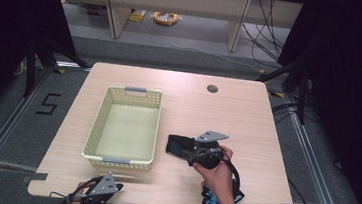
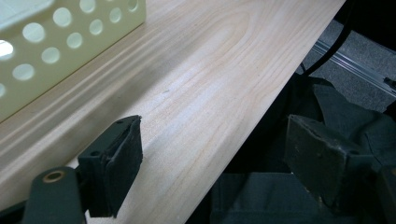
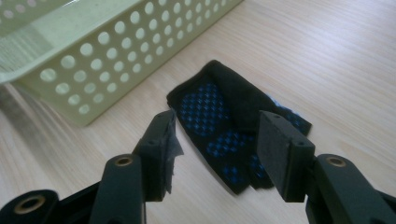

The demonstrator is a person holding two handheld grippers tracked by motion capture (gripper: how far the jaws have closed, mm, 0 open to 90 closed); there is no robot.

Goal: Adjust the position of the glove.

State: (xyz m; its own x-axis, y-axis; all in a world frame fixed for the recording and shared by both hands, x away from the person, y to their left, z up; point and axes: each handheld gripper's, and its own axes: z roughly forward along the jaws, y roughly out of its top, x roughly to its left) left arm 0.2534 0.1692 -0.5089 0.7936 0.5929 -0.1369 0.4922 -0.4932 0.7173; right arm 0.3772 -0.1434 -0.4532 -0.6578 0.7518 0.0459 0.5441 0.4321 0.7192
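No legible writing; floor tape mark (image 1: pixel 48 104) resembles a "5". Black sock with blue dots (image 3: pixel 224 126) flat on table (image 3: pixel 336 60), just right of the basket (image 3: pixel 112 51). Right gripper (image 3: pixel 217 149) jaws part-open above sock, not pressing it; left gripper (image 2: pixel 210 158) jaws wide, empty, at table's near edge.

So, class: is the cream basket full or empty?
Empty: the basket shows only its bare floor in the high view; the black sock lies outside it on the table.

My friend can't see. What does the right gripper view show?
A black sock with blue dots lies flat on a wooden table, between the two open black fingers of the right gripper, which do not press on it. A pale yellow basket with round holes stands just behind it.
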